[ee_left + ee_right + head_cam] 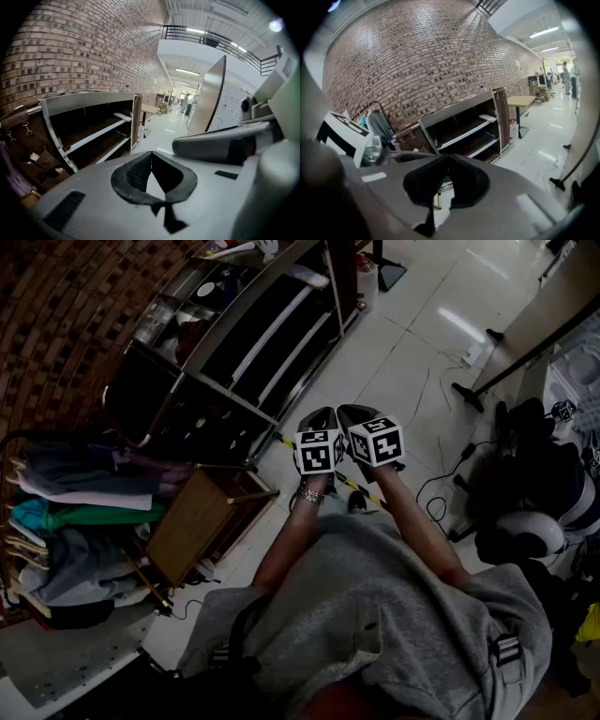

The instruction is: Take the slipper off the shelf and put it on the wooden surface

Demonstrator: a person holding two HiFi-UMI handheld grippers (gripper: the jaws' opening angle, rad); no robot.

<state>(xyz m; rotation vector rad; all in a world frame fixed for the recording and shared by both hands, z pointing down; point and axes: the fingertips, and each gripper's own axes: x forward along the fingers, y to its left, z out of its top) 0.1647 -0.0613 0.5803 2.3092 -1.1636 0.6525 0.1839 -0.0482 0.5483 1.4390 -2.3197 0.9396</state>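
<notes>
A pale slipper (487, 117) lies on the upper board of a dark open shelf (246, 343) against the brick wall; it shows again as the slipper (123, 116) in the left gripper view. Left of the person, below the shelf's near end, stands a small wooden table (192, 521). My left gripper (319, 416) and right gripper (352, 412) are side by side over the white floor, a short way in front of the shelf. Both point toward it. The left gripper (150, 153) is shut with its tips touching and nothing between them. The right gripper (448, 156) is shut and empty too.
A rack of hanging clothes (70, 521) stands at the left by the table. Cables (441, 474) trail over the floor on the right, near dark equipment (539, 493) and a stand (525, 352). A bottle (367, 277) stands at the shelf's far end.
</notes>
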